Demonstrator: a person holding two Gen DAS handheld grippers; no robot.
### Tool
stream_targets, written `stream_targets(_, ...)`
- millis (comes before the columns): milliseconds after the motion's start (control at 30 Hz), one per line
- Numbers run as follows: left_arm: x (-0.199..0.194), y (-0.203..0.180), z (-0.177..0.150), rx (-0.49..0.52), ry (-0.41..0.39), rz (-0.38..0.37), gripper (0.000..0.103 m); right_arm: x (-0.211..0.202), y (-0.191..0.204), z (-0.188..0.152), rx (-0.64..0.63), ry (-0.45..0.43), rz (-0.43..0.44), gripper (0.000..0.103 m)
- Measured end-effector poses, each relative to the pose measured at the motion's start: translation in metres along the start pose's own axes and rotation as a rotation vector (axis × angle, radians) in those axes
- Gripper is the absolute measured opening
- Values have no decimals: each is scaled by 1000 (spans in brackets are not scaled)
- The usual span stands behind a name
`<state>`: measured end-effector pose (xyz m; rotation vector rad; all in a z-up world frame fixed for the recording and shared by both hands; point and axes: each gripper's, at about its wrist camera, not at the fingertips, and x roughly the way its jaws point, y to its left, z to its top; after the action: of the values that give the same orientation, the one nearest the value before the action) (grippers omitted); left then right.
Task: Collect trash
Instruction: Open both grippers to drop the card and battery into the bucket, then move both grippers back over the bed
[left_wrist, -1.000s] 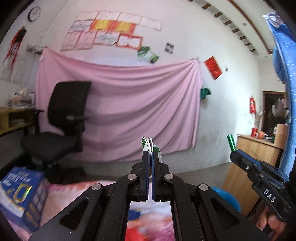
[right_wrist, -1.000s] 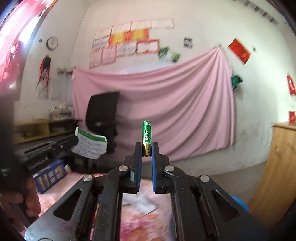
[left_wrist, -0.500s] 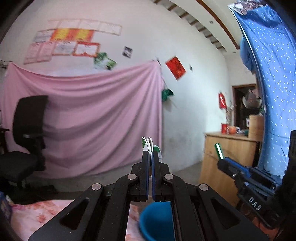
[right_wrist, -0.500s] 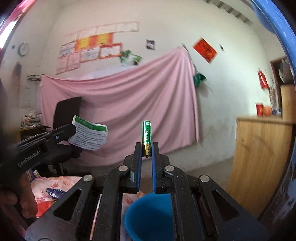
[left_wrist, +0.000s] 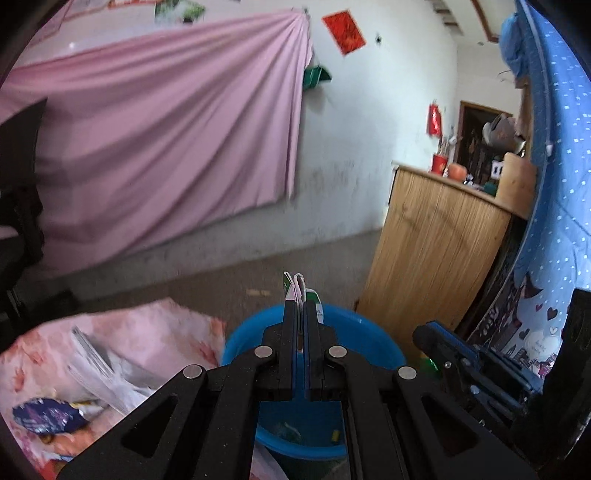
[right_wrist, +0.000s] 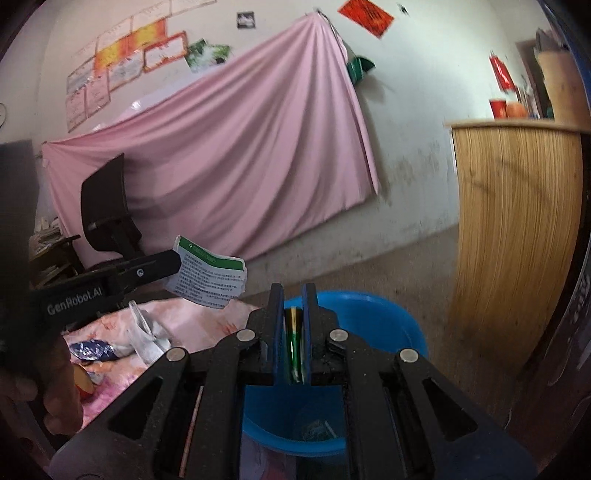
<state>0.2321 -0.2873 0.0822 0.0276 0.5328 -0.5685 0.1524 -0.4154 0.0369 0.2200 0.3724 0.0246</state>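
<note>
A pink cloth hangs on the white wall, and a wooden cabinet stands at the right, beside a blue dotted curtain. In the left wrist view, the left gripper has its fingers pressed together on a thin folded leaflet, whose white and green edge stands out above the tips. Directly under the fingers is a blue bucket with a few small scraps at its bottom. At the left of the bucket lies a pink flowered cloth; on it are a clear plastic bag and, nearer the left edge, a dark blue wrapper. The right gripper shows at the lower right, close beside the bucket.

In the right wrist view, the same pink cloth fills the wall and a black office chair stands before it. The right gripper has its fingers a little spread, and a green battery sits blurred between them, over the open blue bucket; whether the pads touch it I cannot tell. At the left, the left gripper pinches the printed leaflet above the far edge of the flowered cloth.
</note>
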Motion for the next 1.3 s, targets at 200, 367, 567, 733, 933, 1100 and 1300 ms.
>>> stream_targets(200,35,8,-9,-64,133,-10,2,13,-13,-13,29,51,-7,38)
stream_targets(367,49,15,-15,-98,204,-5,7,15,-19,-18,38,77,-16,40)
stream_targets(567,35,25,-22,-119,198,7,11,8,-18,-13,43,66,-27,40)
stream_targets(733,11,35,-24,-139,131,26,25,-4,-9,-3,21,33,-27,43)
stream_targets(933,-25,47,-20,-150,30,69,36,-21,10,16,-23,-24,-16,55)
stream_targets(1100,-62,64,-16,-172,-54,107,49,-35,34,31,-57,-69,4,66)
stream_targets(1300,-119,95,-22,-216,-178,183,83,-49,69,43,-94,-119,31,91)
